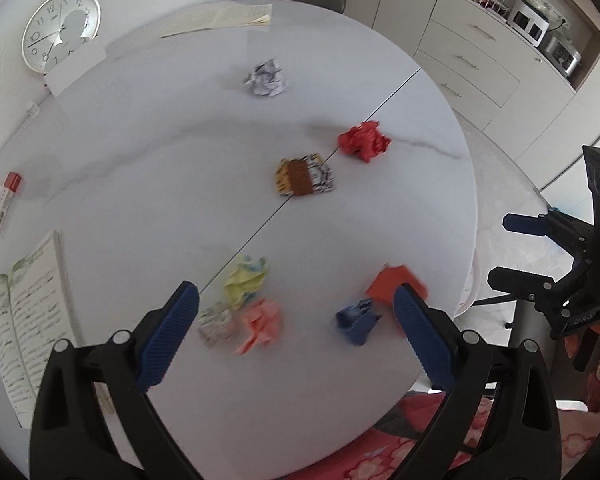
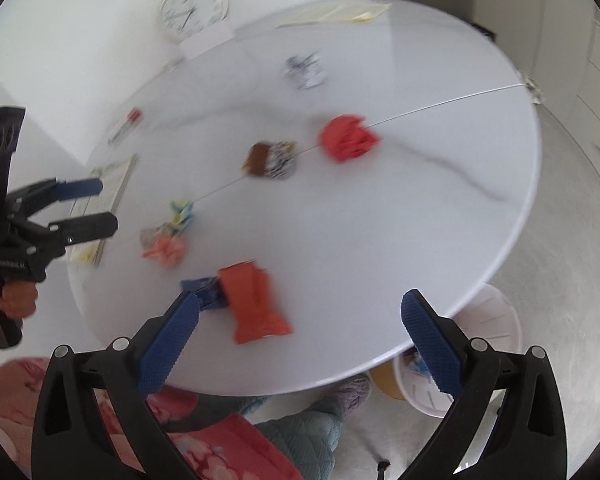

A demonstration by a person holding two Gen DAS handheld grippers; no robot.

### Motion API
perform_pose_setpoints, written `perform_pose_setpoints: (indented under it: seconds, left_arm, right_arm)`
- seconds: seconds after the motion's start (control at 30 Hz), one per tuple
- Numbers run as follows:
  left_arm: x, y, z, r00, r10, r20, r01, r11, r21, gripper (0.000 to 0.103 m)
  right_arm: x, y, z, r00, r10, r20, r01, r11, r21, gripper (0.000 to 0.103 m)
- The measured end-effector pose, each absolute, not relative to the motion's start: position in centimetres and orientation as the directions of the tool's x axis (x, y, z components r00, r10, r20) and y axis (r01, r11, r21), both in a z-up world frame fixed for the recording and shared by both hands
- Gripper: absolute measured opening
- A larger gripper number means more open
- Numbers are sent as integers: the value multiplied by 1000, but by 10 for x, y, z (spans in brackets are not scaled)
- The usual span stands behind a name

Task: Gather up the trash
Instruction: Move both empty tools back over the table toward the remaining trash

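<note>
Left gripper (image 1: 296,306): held above the near edge of the round white marble-look table (image 1: 140,152), jaws wide apart and holding nothing; it looks aimed at the near cluster of scraps, likely to take one.

Right gripper (image 2: 300,312): also spread wide and empty, hovering over the table's near rim beside the white slatted plastic bin (image 2: 496,320) on the floor, which I judge to be where the trash goes.

Trash on the table: eight pieces by my count, all loose, none yet in a gripper.

Far pieces: one black-and-white crumpled paper ball (image 1: 266,78), one red crumpled paper ball (image 1: 364,141), one brown-and-yellow flattened wrapper (image 1: 304,176) lying on the table's centre seam.

Near cluster: one yellow-green crumpled paper (image 1: 246,280), one pink crumpled paper (image 1: 260,324) and one grey printed crumpled scrap (image 1: 216,322), touching each other.

Near right pair: one orange folded paper packet (image 2: 256,304) touching one dark blue crumpled wrapper (image 2: 202,290), close to the table edge and so easiest to reach from the right side.

Hedge: motion blur softens the near cluster, so the grey scrap may be part of a neighbour.

Not trash, probably: one open printed book (image 1: 24,320), one red-capped glue stick (image 1: 4,202), one sheet of paper (image 1: 220,18) at the far edge, one white wall clock (image 1: 60,28) leaning behind the table.

Bin contents: something blue and something yellow show inside, too small to name.
</note>
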State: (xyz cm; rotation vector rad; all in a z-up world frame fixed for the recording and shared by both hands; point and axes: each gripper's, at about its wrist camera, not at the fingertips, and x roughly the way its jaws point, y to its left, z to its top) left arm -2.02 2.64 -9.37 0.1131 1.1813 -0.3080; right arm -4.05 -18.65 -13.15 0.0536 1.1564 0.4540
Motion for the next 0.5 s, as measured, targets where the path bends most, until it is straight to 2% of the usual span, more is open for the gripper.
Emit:
perform_pose_setpoints:
  seconds: [0.1, 0.23, 0.4, 0.5]
  left_arm:
    - [-30, 59, -106, 340, -160, -927, 299, 953, -55, 94]
    - [-35, 85, -128, 312, -152, -938, 297, 953, -56, 94]
    - [-32, 99, -148, 297, -172, -939, 311, 947, -76, 93]
    - [-26, 105, -161, 281, -177, -943, 307, 948, -86, 90]
  right_arm:
    - [-41, -156, -146, 279, 379, -882, -352, 895, 273, 100]
    - [-40, -128, -169, 251, 301, -920, -384, 904, 191, 99]
    - [-38, -120, -189, 221, 230, -948, -382, 915, 133, 82]
    - [-36, -119, -194, 216, 215, -952, -371, 920, 124, 76]
